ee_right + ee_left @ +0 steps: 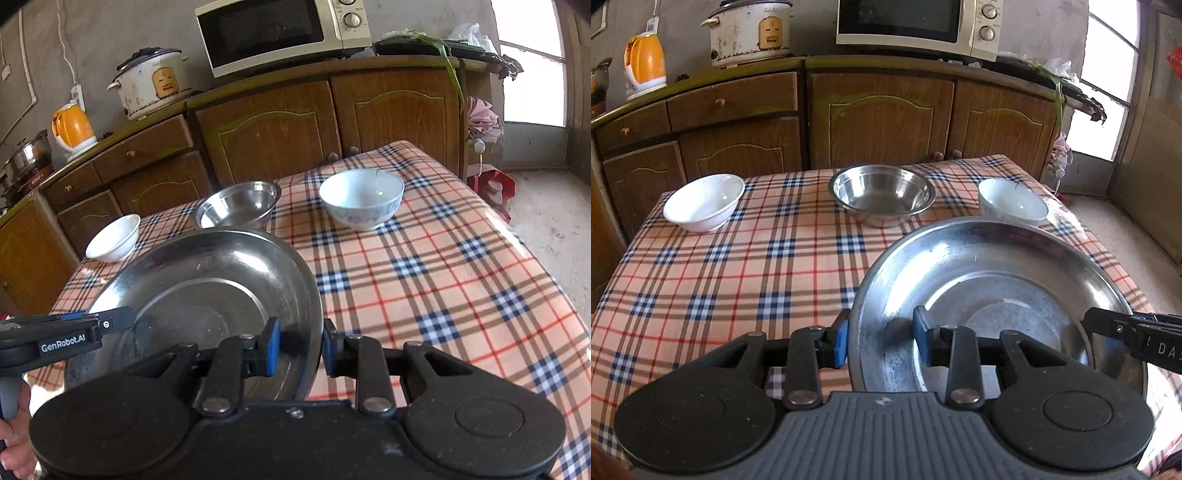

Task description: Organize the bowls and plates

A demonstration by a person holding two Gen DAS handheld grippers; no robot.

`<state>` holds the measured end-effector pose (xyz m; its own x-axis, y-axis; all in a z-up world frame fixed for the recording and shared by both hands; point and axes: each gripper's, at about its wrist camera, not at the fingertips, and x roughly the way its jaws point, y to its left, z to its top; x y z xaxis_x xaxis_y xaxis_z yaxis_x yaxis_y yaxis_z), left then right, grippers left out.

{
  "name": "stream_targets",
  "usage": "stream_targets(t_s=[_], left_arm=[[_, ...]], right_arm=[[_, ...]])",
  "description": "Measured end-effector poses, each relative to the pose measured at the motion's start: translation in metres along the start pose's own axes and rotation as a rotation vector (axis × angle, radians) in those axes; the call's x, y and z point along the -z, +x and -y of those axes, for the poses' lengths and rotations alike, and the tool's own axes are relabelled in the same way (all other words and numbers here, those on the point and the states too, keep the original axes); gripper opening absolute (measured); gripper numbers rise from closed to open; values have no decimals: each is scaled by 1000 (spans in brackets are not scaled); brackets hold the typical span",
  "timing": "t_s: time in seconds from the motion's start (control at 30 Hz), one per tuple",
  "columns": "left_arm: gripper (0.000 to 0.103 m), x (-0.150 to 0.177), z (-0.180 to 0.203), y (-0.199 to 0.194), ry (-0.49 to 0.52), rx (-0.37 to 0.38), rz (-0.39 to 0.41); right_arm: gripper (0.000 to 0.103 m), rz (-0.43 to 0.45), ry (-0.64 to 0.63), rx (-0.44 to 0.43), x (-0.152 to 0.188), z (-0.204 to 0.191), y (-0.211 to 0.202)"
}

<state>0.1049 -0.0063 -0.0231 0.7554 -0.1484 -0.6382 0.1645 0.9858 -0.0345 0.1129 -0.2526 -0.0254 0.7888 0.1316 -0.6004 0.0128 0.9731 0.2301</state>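
While gripped at opposite rims, steel plate (990,295) sits above tablecloth (720,277) | left gripper (881,341), right gripper (301,349): jaws narrow, pinching rim | stiff, light, slippery; hold rim edges level.

Daylight floods in from the overexposed bright window (1108,74) on the right, blowing out its panes. The wide shiny steel plate (997,280) shows soft glare, and fisheye distortion bends the edges; focus stays fairly sharp.

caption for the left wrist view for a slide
Both tools grip a steel plate above the checked tablecloth.
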Motion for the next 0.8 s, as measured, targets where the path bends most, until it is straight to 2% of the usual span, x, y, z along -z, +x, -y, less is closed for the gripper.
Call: stream_targets(t_s=[0.43,0.8], left_arm=[[35,-23,6,6,9,-9,15],[35,-27,-11,3,-9,-40,16]], right_arm=[[30,25,-9,6,-28,1,8],[30,15,-24,-15,-33,-18,17]])
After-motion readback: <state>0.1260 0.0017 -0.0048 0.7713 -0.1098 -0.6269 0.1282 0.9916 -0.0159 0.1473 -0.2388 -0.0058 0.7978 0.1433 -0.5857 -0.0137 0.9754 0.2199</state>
